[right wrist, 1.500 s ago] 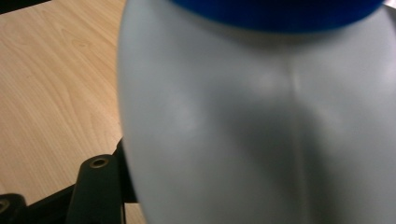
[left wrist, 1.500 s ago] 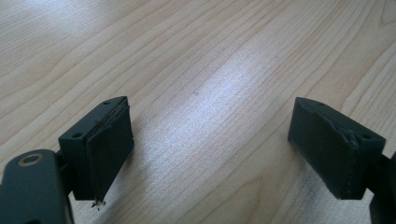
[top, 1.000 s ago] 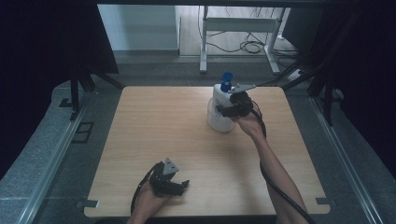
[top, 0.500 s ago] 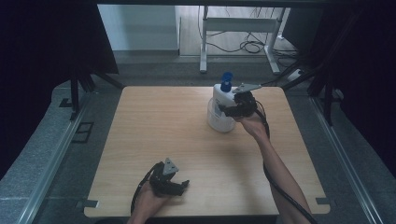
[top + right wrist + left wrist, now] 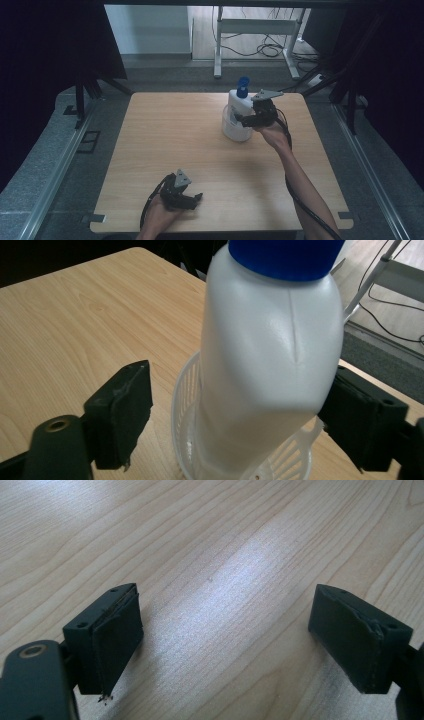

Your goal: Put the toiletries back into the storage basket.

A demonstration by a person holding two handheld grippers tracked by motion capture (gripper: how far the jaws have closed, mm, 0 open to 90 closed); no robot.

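Observation:
A white plastic bottle with a blue cap stands in a small white slotted basket at the far right of the wooden table. My right gripper reaches it from the right. Its jaws have just been opening, and the bottle is between them. In the right gripper view the left pad stands clear of the bottle, and the right pad sits at its side. My left gripper rests near the table's front edge. It is open over bare wood.
Behind the table a white metal frame and loose cables lie on the floor. Dark curtains hang on both sides. The right gripper's cable trails along the forearm to the front right corner.
The right gripper has eased slightly to the right of the bottle, which stays upright in the basket. The left gripper has not moved.

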